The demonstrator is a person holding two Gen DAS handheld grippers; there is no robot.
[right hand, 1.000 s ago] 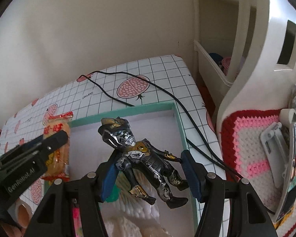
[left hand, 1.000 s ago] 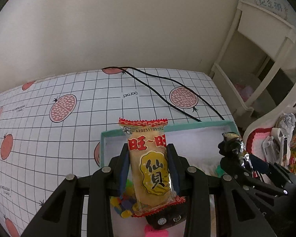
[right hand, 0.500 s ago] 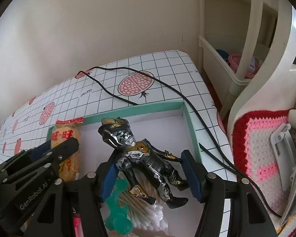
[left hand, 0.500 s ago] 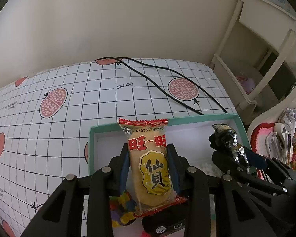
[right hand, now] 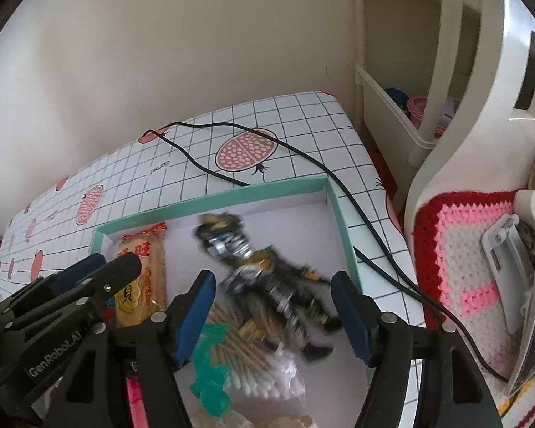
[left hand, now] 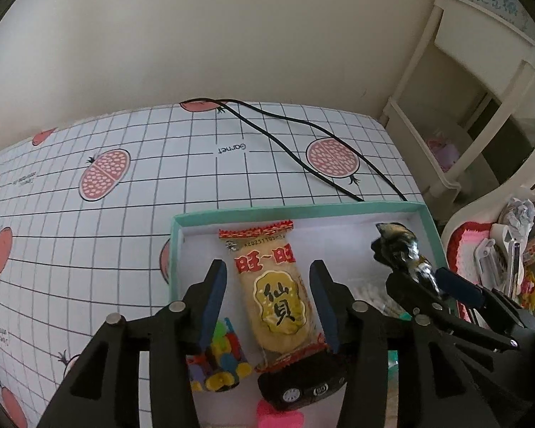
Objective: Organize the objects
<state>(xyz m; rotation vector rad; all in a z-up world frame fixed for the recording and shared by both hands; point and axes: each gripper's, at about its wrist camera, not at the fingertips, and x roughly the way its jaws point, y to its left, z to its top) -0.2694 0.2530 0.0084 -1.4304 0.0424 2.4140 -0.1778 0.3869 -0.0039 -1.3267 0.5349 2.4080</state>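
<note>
Both grippers have just let go. A moment ago the left gripper (left hand: 269,305) was clamped on the rice-cracker packet (left hand: 273,296) and the right gripper (right hand: 274,308) pinched the armoured toy figure (right hand: 264,274); now both pairs of jaws stand wide apart, with daylight between the blue pads and what they carried. To my eye that means two more things are delivered into the box, and both tools are free to go for whatever is left outside it.

The landmark is the mint-green box (left hand: 296,210), a shallow cardboard tray with a white floor and thin upright walls, sitting on the glossy checked tablecloth (left hand: 125,214) printed with pomegranates. A black cable (left hand: 303,157) snakes over the cloth beyond the box's far wall.

Inside the box, the packet lies flat near the far-left corner: crinkly clear film with red crimped ends and a yellow oval label over a pale oblong cracker. The figure, hard plastic in black, silver and gold, is blurred in the right wrist view, probably dropping or settling; it lies toward the box's right wall, partly over a bundle of cotton swabs (right hand: 253,367). Nearer the box's front sit a translucent green piece (right hand: 210,371), a black toy car (left hand: 303,381) and a cluster of bright multicoloured blocks (left hand: 219,360).
</note>
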